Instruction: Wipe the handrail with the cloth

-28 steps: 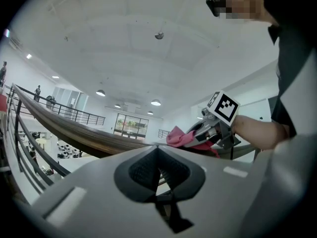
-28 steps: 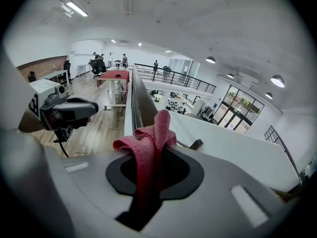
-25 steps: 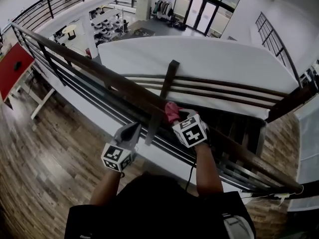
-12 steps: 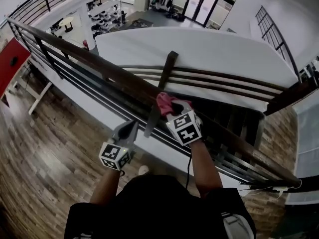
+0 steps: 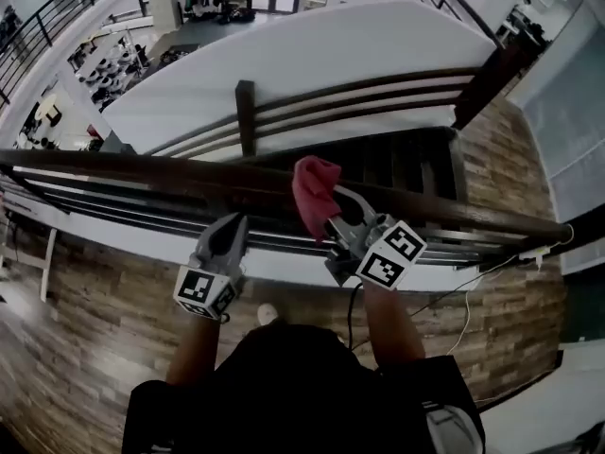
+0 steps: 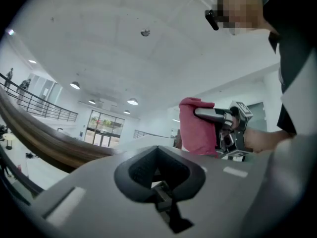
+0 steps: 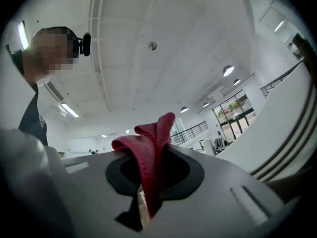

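Observation:
A dark brown wooden handrail [image 5: 142, 170] crosses the head view from left to right. My right gripper [image 5: 333, 218] is shut on a red cloth [image 5: 315, 192], which stands up bunched over the rail's near side. In the right gripper view the cloth [image 7: 148, 152] fills the gap in that gripper [image 7: 148, 175] and points at the ceiling. My left gripper [image 5: 231, 223] sits left of it, just short of the rail, shut and holding nothing. The left gripper view looks over its shut jaws [image 6: 158, 171] at the cloth [image 6: 197, 128] and the rail [image 6: 39, 143].
Thin metal bars [image 5: 113, 218] run under the handrail. Beyond it are a stairwell [image 5: 406, 164], a second railing with a post [image 5: 246, 112] and a white slab [image 5: 312, 50]. A wood-plank floor [image 5: 85, 329] lies under me; a cable [image 5: 463, 296] trails at right.
My right gripper has lifted the cloth off the top of the rail and tipped it upward. The head view has swung, so the rail now runs nearly level. The left gripper stays near the rail.

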